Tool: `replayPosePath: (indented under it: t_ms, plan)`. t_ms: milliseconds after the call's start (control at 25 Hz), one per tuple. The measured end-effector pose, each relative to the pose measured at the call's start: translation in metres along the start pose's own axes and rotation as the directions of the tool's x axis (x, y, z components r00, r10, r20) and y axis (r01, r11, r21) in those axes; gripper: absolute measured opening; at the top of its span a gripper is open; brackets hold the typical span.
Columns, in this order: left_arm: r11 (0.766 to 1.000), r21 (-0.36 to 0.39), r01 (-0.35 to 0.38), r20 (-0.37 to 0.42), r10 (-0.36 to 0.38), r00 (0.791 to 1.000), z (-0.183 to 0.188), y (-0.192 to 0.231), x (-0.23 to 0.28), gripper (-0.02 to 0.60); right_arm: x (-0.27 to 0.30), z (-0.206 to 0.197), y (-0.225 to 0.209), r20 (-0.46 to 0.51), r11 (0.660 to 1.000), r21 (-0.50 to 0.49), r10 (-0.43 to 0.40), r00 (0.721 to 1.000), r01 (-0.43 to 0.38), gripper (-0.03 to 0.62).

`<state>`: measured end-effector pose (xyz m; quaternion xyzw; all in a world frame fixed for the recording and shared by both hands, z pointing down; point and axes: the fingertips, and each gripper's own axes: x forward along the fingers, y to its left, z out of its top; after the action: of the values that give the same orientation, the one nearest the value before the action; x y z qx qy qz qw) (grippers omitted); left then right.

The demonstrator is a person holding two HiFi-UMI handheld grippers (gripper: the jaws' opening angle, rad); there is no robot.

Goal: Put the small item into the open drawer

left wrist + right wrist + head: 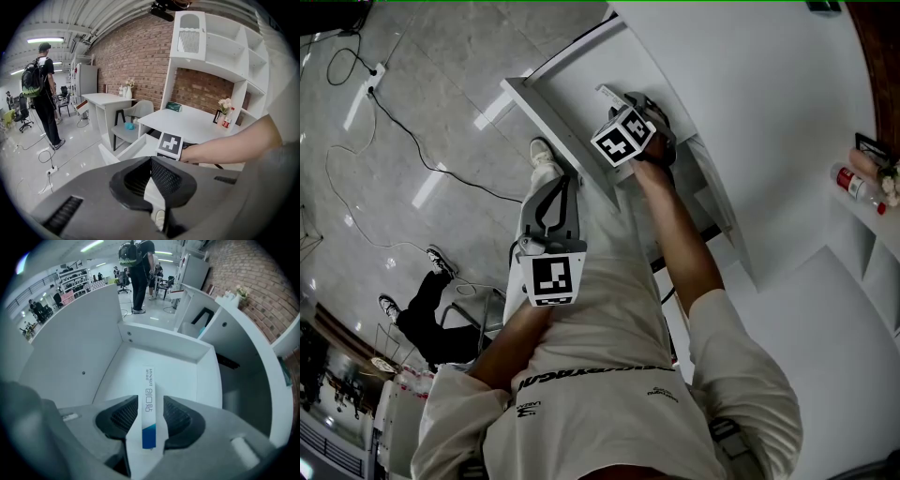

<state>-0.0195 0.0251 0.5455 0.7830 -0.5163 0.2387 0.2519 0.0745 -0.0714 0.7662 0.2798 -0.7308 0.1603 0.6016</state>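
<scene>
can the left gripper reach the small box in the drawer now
Probably not: the right gripper straddles the small box inside the drawer, and the left gripper hangs outside its wall.

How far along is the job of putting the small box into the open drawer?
Done: the drawer is open and the small box is down inside it. In hand: the right gripper has its jaws apart around the box, apparently not pinching it. Still to do: lift that gripper clear. The left gripper is shut, empty.
</scene>
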Motion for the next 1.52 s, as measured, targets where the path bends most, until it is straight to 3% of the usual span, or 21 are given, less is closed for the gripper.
replayPosePath:
  t_ms: [520,800,1160,1520]
  plan:
    - [0.999,0.050,0.004,0.067,-0.008,0.998,0.030,-0.004,-0.020,-0.002,-0.047,0.008,0.003,0.050,0.997,0.080,-0.005,0.999,0.001,0.154]
    - [0.997,0.079,0.000,0.108,-0.009,0.994,0.053,-0.003,-0.035,-0.002,-0.095,0.023,-0.004,0.130,0.984,0.177,-0.031,0.991,0.008,0.139]
    - [0.995,0.098,0.006,0.179,-0.024,0.984,0.096,-0.004,-0.053,-0.002,-0.167,0.053,-0.015,0.278,0.980,0.194,-0.107,0.954,0.053,0.083]
    - [0.986,0.167,0.017,0.245,-0.058,0.968,0.138,-0.004,-0.070,-0.002,-0.236,0.075,-0.024,0.396,0.964,0.243,-0.197,0.897,0.105,0.003]
